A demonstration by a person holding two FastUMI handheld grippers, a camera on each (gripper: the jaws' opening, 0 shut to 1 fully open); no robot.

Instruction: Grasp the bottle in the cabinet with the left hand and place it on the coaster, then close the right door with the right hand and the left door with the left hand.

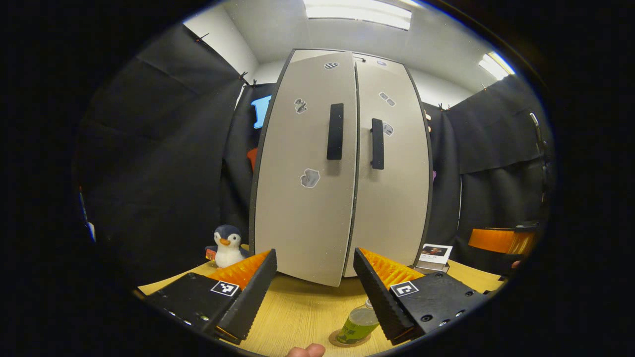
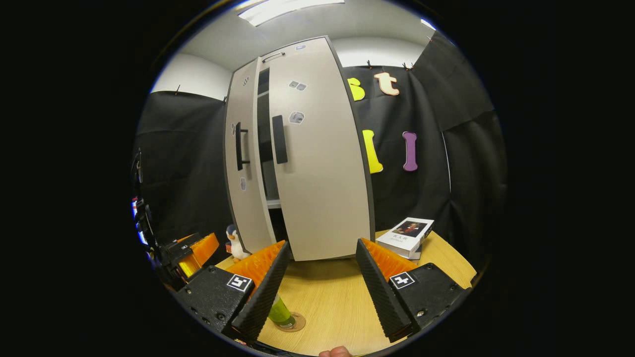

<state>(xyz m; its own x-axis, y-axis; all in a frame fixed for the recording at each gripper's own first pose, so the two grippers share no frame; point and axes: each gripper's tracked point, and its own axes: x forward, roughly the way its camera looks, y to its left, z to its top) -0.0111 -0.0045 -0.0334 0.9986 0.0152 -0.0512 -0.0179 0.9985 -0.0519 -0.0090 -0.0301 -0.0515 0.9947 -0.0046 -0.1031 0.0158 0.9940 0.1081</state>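
Note:
The grey cabinet's left door [image 1: 302, 168] stands slightly ajar, its lower edge nearer to me than the right door [image 1: 394, 178], which looks flush. In the right gripper view a dark gap with a shelf shows between the left door [image 2: 243, 163] and the right door [image 2: 317, 163]. A green bottle [image 1: 358, 325] stands upright on the round coaster [image 1: 349, 341] on the wooden table; the bottle [image 2: 279, 312] and coaster [image 2: 293, 323] also show behind one of the right gripper's fingers. My left gripper [image 1: 315, 292] is open and holds nothing, facing the doors. My right gripper [image 2: 320, 285] is open and holds nothing too.
A toy penguin [image 1: 227, 246] sits on the table left of the cabinet, and a white book [image 1: 434, 255] lies to its right. The other gripper [image 1: 501, 240] shows at the far right. The penguin [image 2: 233, 243] and book [image 2: 407, 235] flank the cabinet.

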